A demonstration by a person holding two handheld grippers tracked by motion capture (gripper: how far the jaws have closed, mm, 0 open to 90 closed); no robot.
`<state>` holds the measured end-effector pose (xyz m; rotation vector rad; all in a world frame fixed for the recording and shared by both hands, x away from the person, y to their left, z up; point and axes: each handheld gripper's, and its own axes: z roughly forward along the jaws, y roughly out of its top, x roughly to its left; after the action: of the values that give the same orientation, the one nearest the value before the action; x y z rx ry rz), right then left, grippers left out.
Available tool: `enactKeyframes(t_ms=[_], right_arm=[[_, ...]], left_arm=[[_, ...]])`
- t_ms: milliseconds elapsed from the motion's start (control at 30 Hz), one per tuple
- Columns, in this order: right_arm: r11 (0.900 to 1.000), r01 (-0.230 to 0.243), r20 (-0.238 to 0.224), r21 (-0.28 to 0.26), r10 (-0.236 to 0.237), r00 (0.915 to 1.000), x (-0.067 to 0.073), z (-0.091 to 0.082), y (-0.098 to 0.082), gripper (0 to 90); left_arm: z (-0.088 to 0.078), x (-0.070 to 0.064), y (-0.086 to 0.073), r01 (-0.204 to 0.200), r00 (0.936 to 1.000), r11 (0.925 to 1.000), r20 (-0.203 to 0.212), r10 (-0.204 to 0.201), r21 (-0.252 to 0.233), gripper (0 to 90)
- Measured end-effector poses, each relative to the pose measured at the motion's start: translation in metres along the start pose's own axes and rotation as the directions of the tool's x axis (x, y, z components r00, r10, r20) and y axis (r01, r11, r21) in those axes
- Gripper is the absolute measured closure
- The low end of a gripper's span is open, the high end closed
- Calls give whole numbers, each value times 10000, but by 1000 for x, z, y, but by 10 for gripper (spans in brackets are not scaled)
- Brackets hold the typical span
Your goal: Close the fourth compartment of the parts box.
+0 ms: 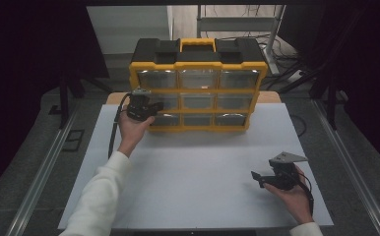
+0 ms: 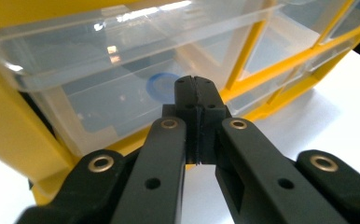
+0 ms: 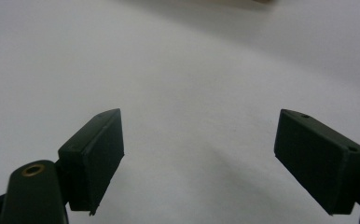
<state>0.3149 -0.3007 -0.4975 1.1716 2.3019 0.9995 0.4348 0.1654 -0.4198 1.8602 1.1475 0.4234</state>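
A yellow and black organizer [image 1: 198, 83] with several clear drawers stands upright at the back of the white board [image 1: 203, 172]. My left gripper [image 1: 156, 105] is at its left column of drawers, held up by a hand in a white sleeve. In the left gripper view its jaws [image 2: 194, 86] are pressed together with nothing between them, right in front of a clear drawer [image 2: 99, 93]. A blue round thing [image 2: 162, 86] lies inside that drawer. My right gripper [image 1: 254, 178] rests low at the board's front right, and its jaws [image 3: 199, 135] stand wide apart over bare white surface.
The organizer's yellow frame [image 2: 10, 135] fills the near left of the left gripper view. Dark floor and metal rails [image 1: 45, 167] flank the board. A cable [image 1: 113, 132] trails from the left gripper along the forearm.
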Motion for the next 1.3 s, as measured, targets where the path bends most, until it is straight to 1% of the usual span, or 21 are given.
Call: enactKeyframes(t_ms=[67, 100, 133, 233, 333, 433, 500, 567, 600, 633, 667, 700, 733, 767, 800, 867, 967, 1033, 1200, 1267, 1300], right_arm=[[10000, 2, -3, 5, -2, 10000, 0, 0, 0, 161], [10000, -2, -4, 4, 2, 10000, 0, 0, 0, 161], [10000, 17, 1, 5, -17, 10000, 0, 0, 0, 161], [10000, 16, -15, -2, -16, 10000, 1, 0, 1, 161], [10000, 35, -10, -4, -35, 10000, 2, 0, 1, 162], [10000, 52, -19, 15, -52, 10000, 2, 1, 1, 161], [10000, 68, -20, -1, -68, 10000, 2, 0, 2, 161], [10000, 59, -34, -32, -59, 10000, 3, 0, 2, 161], [10000, 57, -35, -28, -58, 10000, 3, 0, 2, 161], [10000, 53, -31, -22, -53, 10000, 3, 0, 2, 161], [10000, 50, -30, -13, -50, 10000, 4, 0, 2, 161], [10000, 70, -31, -29, -70, 10000, 4, 0, 3, 161], [10000, 76, -44, -34, -76, 10000, 4, 0, 3, 161], [10000, 81, -59, -32, -81, 9999, 4, 0, 3, 161], [9999, 91, -52, -46, -91, 9999, 4, 0, 3, 161], [10000, 69, -58, -68, -70, 10000, 4, -1, 3, 161], [10000, 44, -62, -60, -45, 10000, 3, -1, 3, 161], [9999, 42, -91, -118, -43, 9999, 3, -2, 3, 161], [9998, 112, -217, -151, -115, 9997, 3, 0, 4, 159], [9998, 142, -299, -155, -147, 9994, 4, 0, 4, 158], [9998, 147, -333, -167, -153, 9993, 4, 0, 4, 158]], left_arm=[[-4, -1, -3, -169, 9998, 9999, 142, 169, -5, 898], [-6, -2, -5, -289, 9995, 9996, 144, 289, -2, 897], [-10, -4, -8, -418, 9988, 9991, 275, 417, 47, 897], [-16, -7, -14, -612, 9971, 9981, 447, 610, 45, 897], [-26, -10, -24, -582, 9959, 9981, 676, 594, -196, 897], [-37, -14, -34, -706, 9943, 9969, 777, 731, -343, 895], [-44, -16, -41, -819, 9930, 9957, 821, 851, -423, 894], [-50, -18, -47, -871, 9916, 9956, 924, 901, -360, 885], [-52, -18, -50, -837, 9901, 9961, 1105, 864, -286, 857], [-53, -19, -53, -848, 9880, 9964, 1289, 853, -99, 813], [-54, -21, -55, -914, 9880, 9958, 1252, 900, 50, 732], [-55, -24, -58, -1004, 9896, 9949, 1049, 986, 119, 619], [-57, -26, -60, -1083, 9898, 9940, 951, 1062, 171, 509], [-59, -27, -63, -1122, 9888, 9936, 998, 1107, 96, 418], [-61, -28, -67, -1103, 9888, 9939, 1017, 1092, 52, 350], [-66, -31, -74, -1081, 9916, 9941, 706, 1084, -74, 245], [-71, -31, -87, -1061, 9932, 9943, 467, 1063, -85, 194], [-74, -30, -96, -1021, 9935, 9948, 502, 1022, -40, 183], [-78, -28, -118, -1269, 9913, 9917, 382, 1260, 216, 162], [-79, -26, -124, -1199, 9924, 9922, 311, 1188, 355, 160], [-80, -24, -128, -1096, 9938, 9932, 234, 1087, 403, 160]])
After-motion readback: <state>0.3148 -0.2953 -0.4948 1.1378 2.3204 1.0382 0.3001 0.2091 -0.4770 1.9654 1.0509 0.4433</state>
